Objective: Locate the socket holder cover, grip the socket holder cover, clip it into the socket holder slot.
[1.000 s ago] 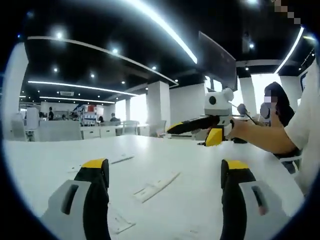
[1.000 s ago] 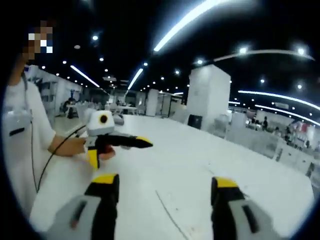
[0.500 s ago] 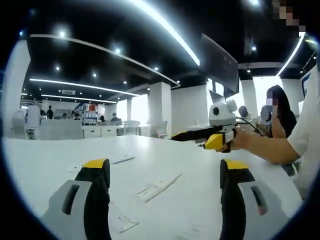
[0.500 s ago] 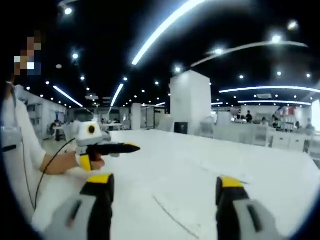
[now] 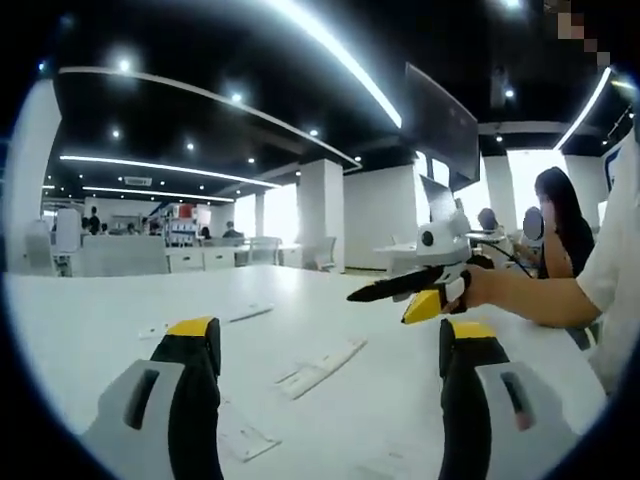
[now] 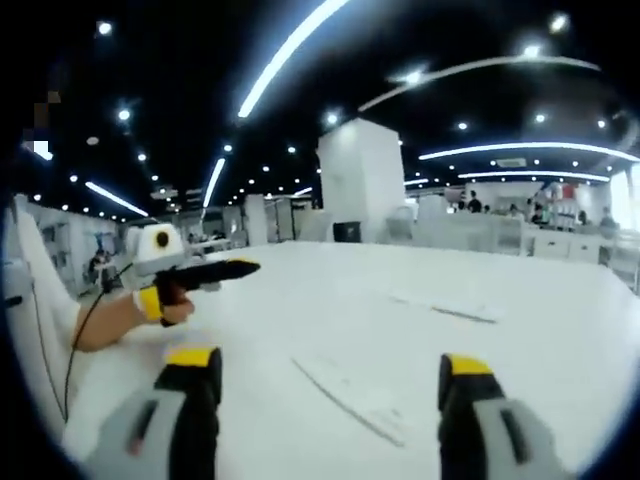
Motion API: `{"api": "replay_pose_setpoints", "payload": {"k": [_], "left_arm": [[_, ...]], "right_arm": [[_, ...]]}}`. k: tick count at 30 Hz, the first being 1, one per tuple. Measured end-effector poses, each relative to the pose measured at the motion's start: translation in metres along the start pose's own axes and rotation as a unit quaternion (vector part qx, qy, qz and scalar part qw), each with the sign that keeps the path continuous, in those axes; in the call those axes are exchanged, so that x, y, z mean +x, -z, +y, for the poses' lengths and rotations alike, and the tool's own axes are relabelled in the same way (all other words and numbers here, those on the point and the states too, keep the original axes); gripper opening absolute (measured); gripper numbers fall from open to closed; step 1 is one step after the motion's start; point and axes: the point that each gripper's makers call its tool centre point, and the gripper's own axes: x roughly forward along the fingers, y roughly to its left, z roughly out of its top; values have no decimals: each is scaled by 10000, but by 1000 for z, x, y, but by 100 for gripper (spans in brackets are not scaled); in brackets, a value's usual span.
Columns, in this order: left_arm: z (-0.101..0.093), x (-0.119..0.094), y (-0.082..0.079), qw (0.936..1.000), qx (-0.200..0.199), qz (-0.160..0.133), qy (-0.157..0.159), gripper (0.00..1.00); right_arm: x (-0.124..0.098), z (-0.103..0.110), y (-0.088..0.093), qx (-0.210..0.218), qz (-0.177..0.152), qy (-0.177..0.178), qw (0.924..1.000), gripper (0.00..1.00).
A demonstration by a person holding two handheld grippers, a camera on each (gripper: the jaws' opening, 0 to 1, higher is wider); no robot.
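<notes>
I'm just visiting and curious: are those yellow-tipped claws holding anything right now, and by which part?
Nothing is held. The left claw and the right claw both stand open above the white table; the flat white strips lie untouched on it.

Your left gripper (image 5: 325, 345) is held up with its two yellow-tipped jaws spread wide apart, nothing between them. Your right gripper (image 6: 322, 375) is the same: jaws parted wide, nothing gripped. In the left gripper view, your right hand (image 5: 480, 285) comes in from the right on a bare forearm, wrapped round the handle of the right gripper, its dark jaws pointing leftward and tilted slightly down. In the right gripper view, your left hand (image 6: 165, 308) grips the left gripper's handle, jaws pointing right, roughly level.
</notes>
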Motion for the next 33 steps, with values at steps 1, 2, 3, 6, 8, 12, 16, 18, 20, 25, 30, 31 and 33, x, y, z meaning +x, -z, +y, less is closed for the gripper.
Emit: {"api": "replay_pose_setpoints", "payload": {"k": [1,2,3,6,8,12,16,18,20,25,30,31,33], "left_arm": [[0,0,0,10000,7,11,-4,89],[0,0,1,10000,14,23,-2,89],[0,0,1,10000,19,27,3,89],[-1,0,2,10000,13,36,32,89],[-1,0,2,10000,0,42,36,89],[0,0,4,10000,-3,74,13,89],[0,0,5,9999,19,102,13,88],[0,0,5,9999,25,115,3,88],[0,0,5,9999,43,119,10,88],[2,0,7,9999,73,142,-4,88],[2,0,8,9998,59,172,6,87],[1,0,9,9998,58,183,13,87],[1,0,9,9998,60,196,15,87]], "right_arm": [[0,0,1,28,18,2,10000,90],[-1,0,2,102,20,17,9999,90],[-1,-1,2,172,27,29,9998,90],[-1,0,5,310,64,36,9995,90],[-1,0,9,357,137,69,9992,91],[-1,-3,21,458,348,201,9981,95],[0,-7,27,766,452,250,9957,95],[0,-6,28,882,462,192,9948,95],[0,-7,27,957,432,201,9943,95],[-1,-11,32,1023,529,325,9928,94],[3,-4,44,884,828,259,9923,95],[4,-3,46,842,870,269,9923,95],[5,-2,47,821,909,261,9921,95]]}}
